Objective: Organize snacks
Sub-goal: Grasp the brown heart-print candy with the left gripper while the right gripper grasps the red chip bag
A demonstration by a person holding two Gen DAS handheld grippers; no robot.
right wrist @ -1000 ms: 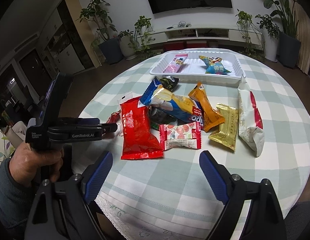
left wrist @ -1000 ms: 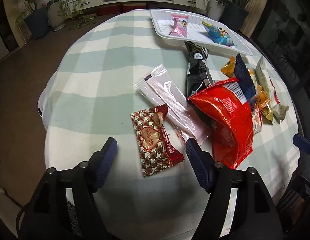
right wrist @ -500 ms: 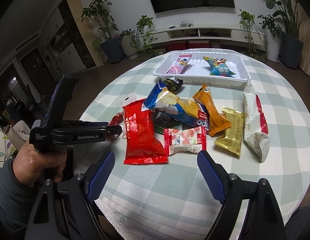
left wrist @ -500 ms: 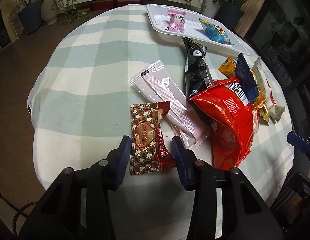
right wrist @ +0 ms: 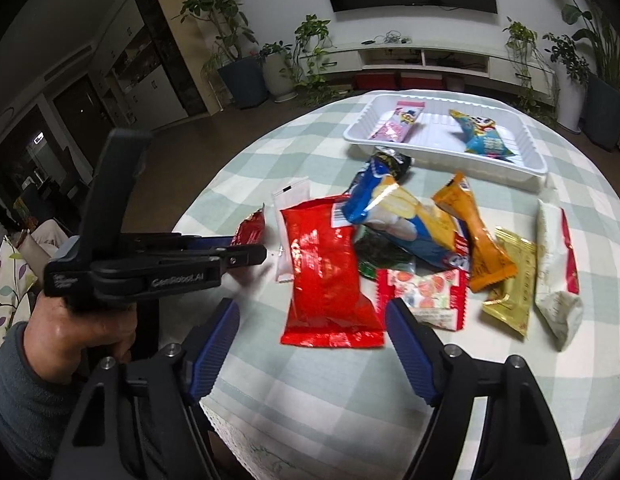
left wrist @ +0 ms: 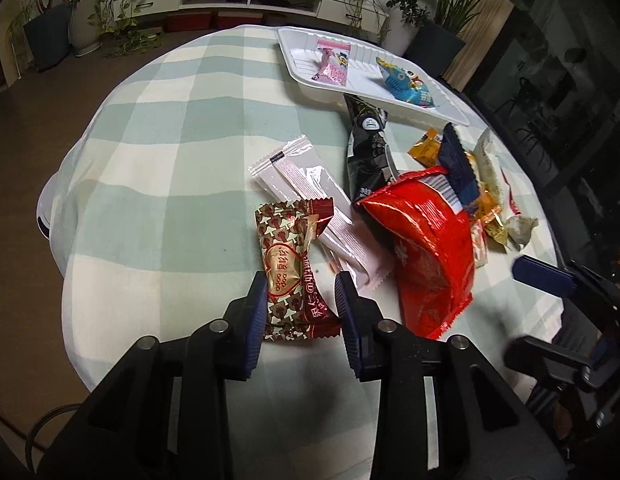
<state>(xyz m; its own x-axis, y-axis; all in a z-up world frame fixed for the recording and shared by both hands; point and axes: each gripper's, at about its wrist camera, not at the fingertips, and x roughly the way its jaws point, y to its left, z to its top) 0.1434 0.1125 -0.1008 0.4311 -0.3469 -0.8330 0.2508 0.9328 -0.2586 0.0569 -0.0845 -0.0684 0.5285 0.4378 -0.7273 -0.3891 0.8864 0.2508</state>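
Note:
My left gripper (left wrist: 299, 300) is shut on the near end of a brown mushroom-print snack pack (left wrist: 291, 264) lying on the checked tablecloth; the pack also shows in the right wrist view (right wrist: 249, 230). My right gripper (right wrist: 312, 328) is open, its fingers on either side of the near end of a big red bag (right wrist: 328, 276), which also shows in the left wrist view (left wrist: 422, 252). A white tray (right wrist: 522, 160) at the far side holds a pink pack (right wrist: 398, 124) and a blue pack (right wrist: 484, 138).
A pale pink wafer pack (left wrist: 314, 196) lies beside the brown pack. A heap of black, blue, orange, gold and white packs (right wrist: 450, 232) lies between the red bag and the tray. The round table's edge (left wrist: 53, 216) is close on the left. Plants and a TV cabinet stand beyond.
My left gripper moved forward onto the brown pack and closed on it. My right gripper narrowed and came closer to the red bag.

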